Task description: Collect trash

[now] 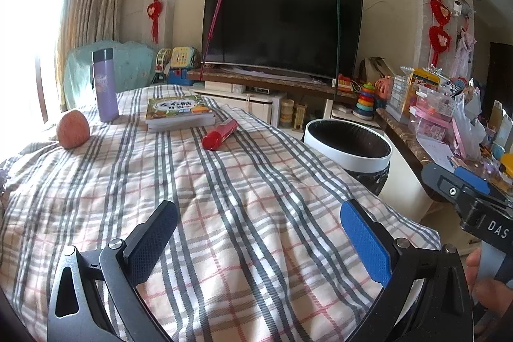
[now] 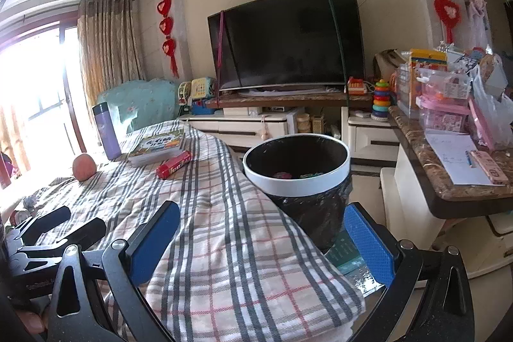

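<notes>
Red cylindrical wrapper tube [image 1: 220, 134], lying on its side on the plaid cloth [image 1: 224, 213] that covers the counter, just beside the book [image 1: 179, 113] and well apart from both tools. White-rimmed trash bin [image 2: 296, 178], black liner, standing beside the counter's right edge; some coloured scraps lie in its bottom. Purple flask [image 1: 105, 85], upright, behind the book. Apple [image 1: 73, 129], left of the flask. Left tool [image 1: 259, 246]: fingers apart, nothing between them, hovering over the cloth. Right tool [image 2: 261, 246]: fingers apart, empty, at the cloth's near corner by the bin. Television [image 1: 282, 29] on the far wall.
</notes>
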`<action>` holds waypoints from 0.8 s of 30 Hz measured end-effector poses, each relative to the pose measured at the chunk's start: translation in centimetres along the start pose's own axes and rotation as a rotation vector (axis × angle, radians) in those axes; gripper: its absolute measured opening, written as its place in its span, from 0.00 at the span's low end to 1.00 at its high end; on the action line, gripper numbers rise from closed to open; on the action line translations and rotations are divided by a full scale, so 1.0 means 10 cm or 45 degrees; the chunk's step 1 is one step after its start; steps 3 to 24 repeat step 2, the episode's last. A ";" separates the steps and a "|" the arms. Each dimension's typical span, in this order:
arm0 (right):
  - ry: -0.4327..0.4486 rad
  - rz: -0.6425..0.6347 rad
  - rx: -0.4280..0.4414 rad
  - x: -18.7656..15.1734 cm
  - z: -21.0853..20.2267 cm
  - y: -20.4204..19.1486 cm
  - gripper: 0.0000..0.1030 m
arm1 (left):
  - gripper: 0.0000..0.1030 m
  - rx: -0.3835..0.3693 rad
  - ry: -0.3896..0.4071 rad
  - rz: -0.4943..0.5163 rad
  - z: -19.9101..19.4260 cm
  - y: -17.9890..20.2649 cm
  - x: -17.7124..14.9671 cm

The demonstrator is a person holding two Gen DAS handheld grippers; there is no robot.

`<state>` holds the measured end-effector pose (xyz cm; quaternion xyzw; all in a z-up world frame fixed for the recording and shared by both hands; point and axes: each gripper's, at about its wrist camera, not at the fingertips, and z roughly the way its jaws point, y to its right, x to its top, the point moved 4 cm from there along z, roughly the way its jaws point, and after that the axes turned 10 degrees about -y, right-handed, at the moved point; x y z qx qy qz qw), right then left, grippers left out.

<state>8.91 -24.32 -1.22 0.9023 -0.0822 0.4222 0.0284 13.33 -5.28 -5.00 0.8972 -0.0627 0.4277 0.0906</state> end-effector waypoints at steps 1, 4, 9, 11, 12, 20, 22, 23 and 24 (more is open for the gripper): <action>-0.008 -0.003 0.006 0.01 0.02 -0.01 1.00 | 0.99 -0.001 -0.005 -0.005 0.01 -0.01 0.01; -0.014 -0.007 0.009 0.01 0.04 -0.02 1.00 | 0.99 0.000 -0.014 -0.012 0.03 -0.03 0.01; -0.014 -0.007 0.009 0.01 0.04 -0.02 1.00 | 0.99 0.000 -0.014 -0.012 0.03 -0.03 0.01; -0.014 -0.007 0.009 0.01 0.04 -0.02 1.00 | 0.99 0.000 -0.014 -0.012 0.03 -0.03 0.01; -0.014 -0.007 0.009 0.01 0.04 -0.02 1.00 | 0.99 0.000 -0.014 -0.012 0.03 -0.03 0.01; -0.014 -0.007 0.009 0.01 0.04 -0.02 1.00 | 0.99 0.000 -0.014 -0.012 0.03 -0.03 0.01; -0.014 -0.007 0.009 0.01 0.04 -0.02 1.00 | 0.99 0.000 -0.014 -0.012 0.03 -0.03 0.01; -0.014 -0.007 0.009 0.01 0.04 -0.02 1.00 | 0.99 0.000 -0.014 -0.012 0.03 -0.03 0.01; -0.014 -0.007 0.009 0.01 0.04 -0.02 1.00 | 0.99 0.000 -0.014 -0.012 0.03 -0.03 0.01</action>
